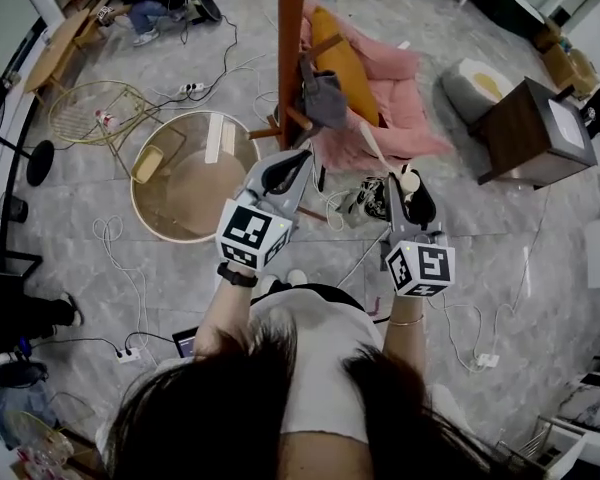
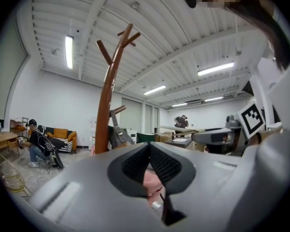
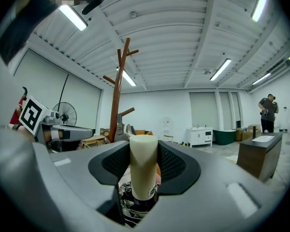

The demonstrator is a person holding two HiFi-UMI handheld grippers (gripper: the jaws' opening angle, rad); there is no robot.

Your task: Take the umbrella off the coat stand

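The brown coat stand [image 1: 291, 48] rises just ahead of me, and a grey bag [image 1: 323, 98] hangs on one of its pegs. My right gripper [image 1: 412, 190] is shut on the umbrella's cream handle [image 3: 143, 163]. The dark patterned folded body [image 1: 363, 200] of the umbrella hangs below the jaws, clear of the stand. Closer to the pole, on its right side, my left gripper [image 1: 285, 172] has its pads [image 2: 157, 166] closed together on nothing. In the left gripper view the stand [image 2: 106, 105] is at the left, and in the right gripper view the stand [image 3: 117, 100] is also at the left.
A round glass-topped table [image 1: 150, 218] stands left of the stand's foot. Pink cloth with an orange cushion [image 1: 342, 63] lies behind it. A dark wooden cabinet [image 1: 535, 128] is at the right. Cables run across the floor. A person [image 1: 145, 8] crouches far off.
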